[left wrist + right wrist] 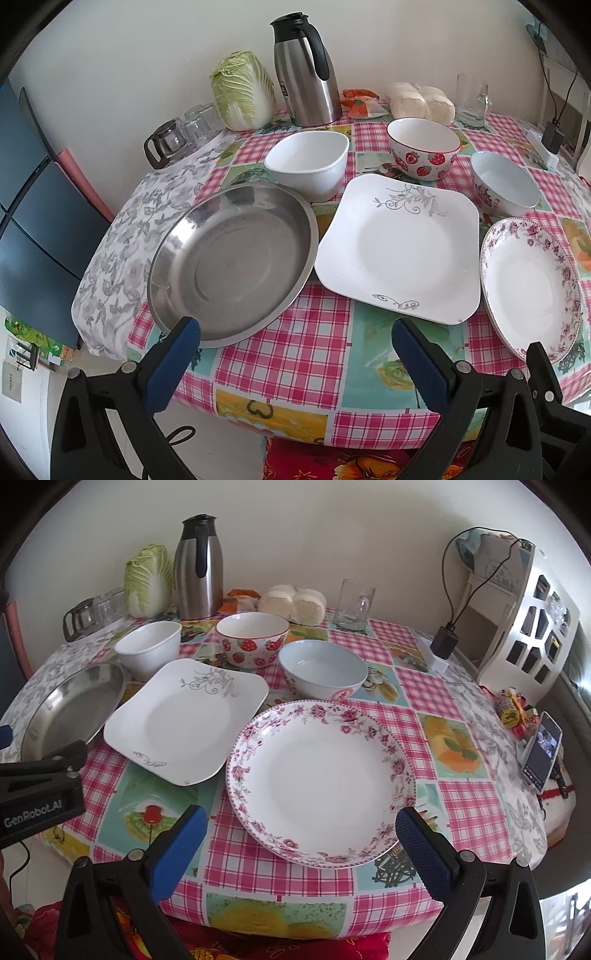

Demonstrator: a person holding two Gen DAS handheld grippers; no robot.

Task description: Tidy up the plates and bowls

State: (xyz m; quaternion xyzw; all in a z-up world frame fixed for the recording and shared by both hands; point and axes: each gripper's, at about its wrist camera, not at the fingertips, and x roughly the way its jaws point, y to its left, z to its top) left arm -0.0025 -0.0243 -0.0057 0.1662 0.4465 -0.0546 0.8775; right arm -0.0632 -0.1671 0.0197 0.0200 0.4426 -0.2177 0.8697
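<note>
On the table (306, 878): three plates (317, 779), three bowls (251, 638).

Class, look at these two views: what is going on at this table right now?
A person holds two grippers above the near edge of the table; nothing is grasped yet. The left gripper is open between the steel pan and the square white plate. The right gripper is open over the floral plate. Three bowls stand in a row behind the plates, unstacked.

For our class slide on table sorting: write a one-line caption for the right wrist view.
Open right tongs hover at the floral-rimmed plate, with square plate and three bowls beyond.
</note>
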